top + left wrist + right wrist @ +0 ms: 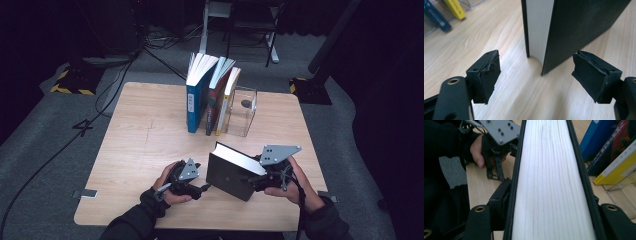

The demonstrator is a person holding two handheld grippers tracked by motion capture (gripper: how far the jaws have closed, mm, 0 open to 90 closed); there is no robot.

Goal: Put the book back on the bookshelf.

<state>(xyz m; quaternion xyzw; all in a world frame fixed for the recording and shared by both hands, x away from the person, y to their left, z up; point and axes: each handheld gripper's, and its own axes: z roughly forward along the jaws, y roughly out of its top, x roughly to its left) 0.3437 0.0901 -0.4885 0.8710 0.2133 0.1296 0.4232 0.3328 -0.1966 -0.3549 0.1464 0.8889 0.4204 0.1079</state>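
Pads of the right hand-held gripper [551,202] clamp a matte black hardcover book [231,175]; the left hand-held gripper [535,77] gapes empty.

A light wooden table [145,150] is carrying everything. Three books [210,95] are standing at its far side, leaning against a clear bookend [245,112]. Nearer me, a black book [231,172] is standing on edge.

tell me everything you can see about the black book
The black book is a thick volume with plain matte black covers and a white page block. It stands tilted on the wooden table, near the front edge, a lower corner resting on the wood. The right gripper clamps it across its thickness, one jaw on each cover. The left gripper sits just short of its lower corner, jaws open, not touching. No title shows.
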